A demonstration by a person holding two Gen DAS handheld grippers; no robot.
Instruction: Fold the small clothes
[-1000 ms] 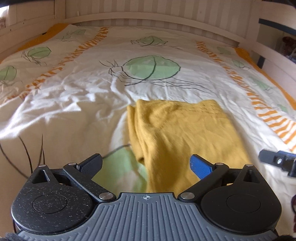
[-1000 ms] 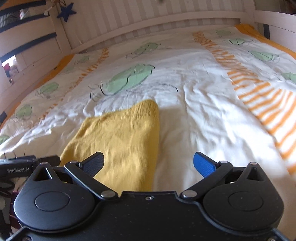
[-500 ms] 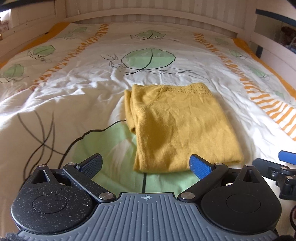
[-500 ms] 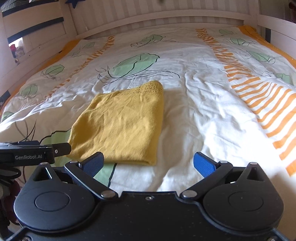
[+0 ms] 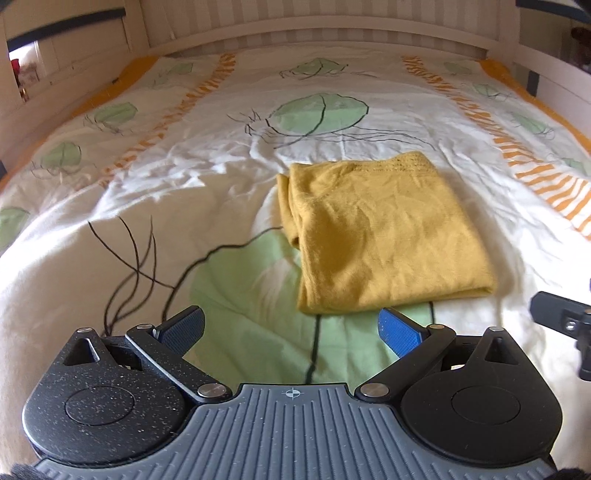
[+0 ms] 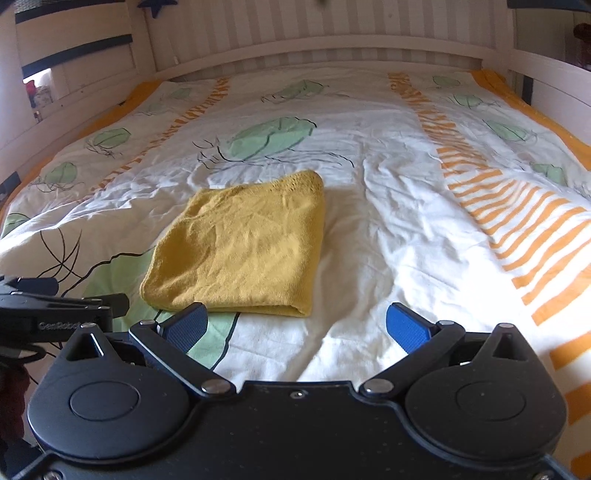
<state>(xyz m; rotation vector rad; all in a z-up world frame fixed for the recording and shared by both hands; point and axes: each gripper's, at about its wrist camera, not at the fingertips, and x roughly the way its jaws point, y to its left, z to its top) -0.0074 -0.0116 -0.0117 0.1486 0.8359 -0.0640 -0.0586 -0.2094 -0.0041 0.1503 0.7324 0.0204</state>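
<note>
Change since a second ago: both grippers have drawn back from the cloth, so the whole folded piece now shows ahead of them instead of lying between the fingers.

Item 1: mustard-yellow garment (image 5: 384, 236) (image 6: 240, 247), folded into a rough rectangle, lying flat on the bed, its near edge over a green leaf print; knit-patterned band along the far edge.

Item 2: left gripper (image 5: 291, 328), jaws spread wide, holding nothing, hovering just short of the garment's near edge.

Item 3: right gripper (image 6: 295, 325), jaws spread wide, empty, with the garment ahead and toward its left finger.

Item 4: duvet cover (image 5: 207, 177) (image 6: 391, 206), white, creased, with green leaves and orange striped bands.

Item 5: bed frame (image 5: 332, 33) (image 6: 332, 44), pale wood rail at the far end.
</note>
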